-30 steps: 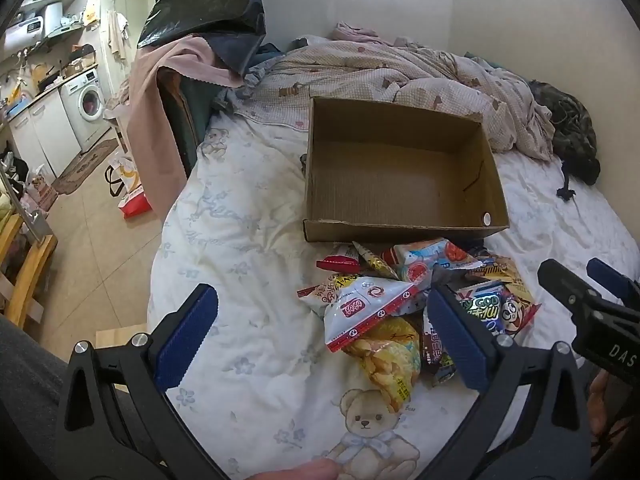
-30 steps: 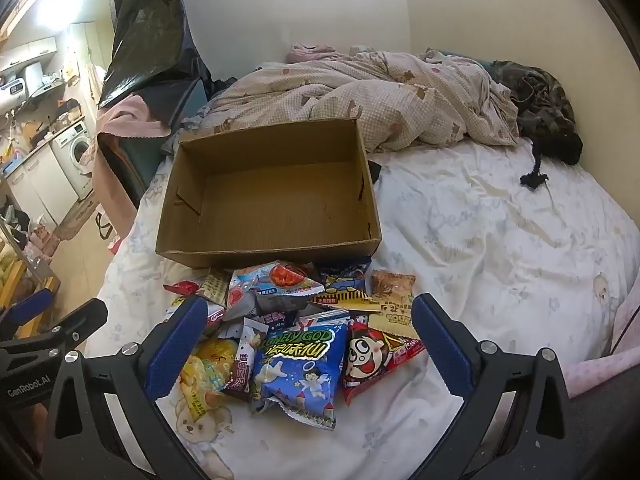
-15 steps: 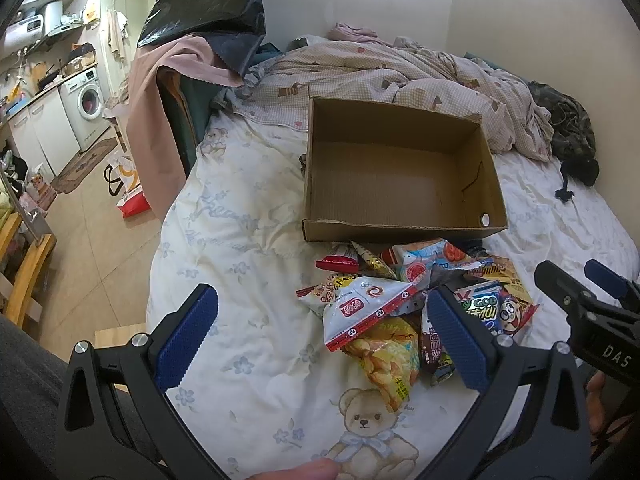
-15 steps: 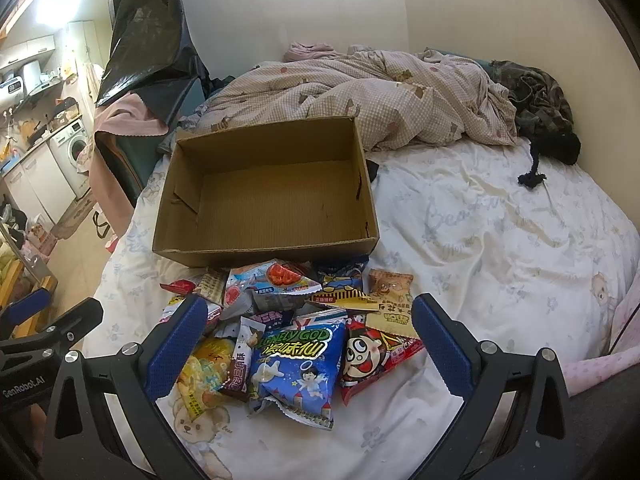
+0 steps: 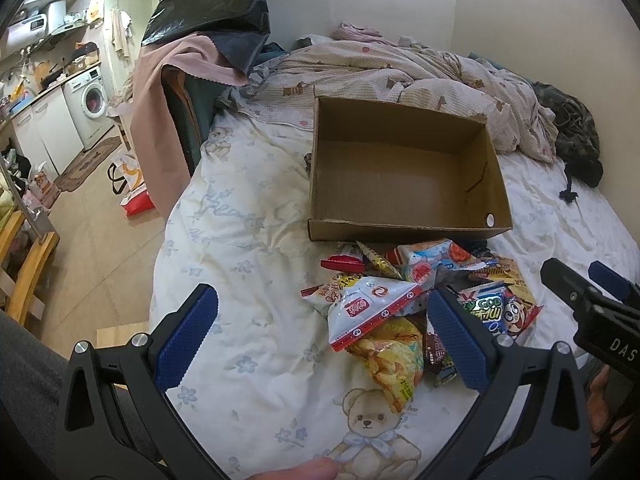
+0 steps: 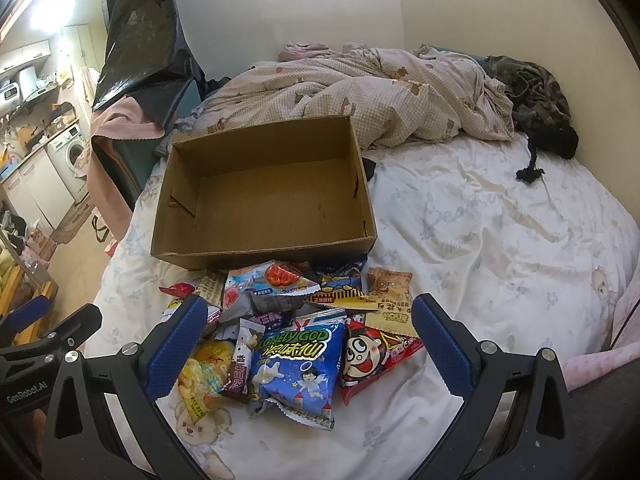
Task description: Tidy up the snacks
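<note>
1. A cardboard box (image 6: 264,196) sits open-topped on the bed sheet (image 6: 480,248), with nothing visible inside; its long axis runs left to right across the right wrist view.
2. A pile of snack packets (image 6: 296,320) lies on the sheet just in front of the box's near wall, the rearmost packets touching or nearly touching it.
3. In the pile, a blue packet (image 6: 298,364) lies flat with its printed face up, its top edge towards the box; its long axis runs from the box towards the camera.
4. A red cartoon-face packet (image 6: 372,356) lies just right of it, tilted.
5. A white red-edged packet (image 5: 368,308) rests on a yellow packet (image 5: 392,360) at the pile's left side.
6. The left gripper (image 5: 324,340) hovers above the pile's left edge, jaws spread wide, holding nothing.
7. The right gripper (image 6: 308,348) hovers above the blue packet, jaws likewise wide and empty.
</note>
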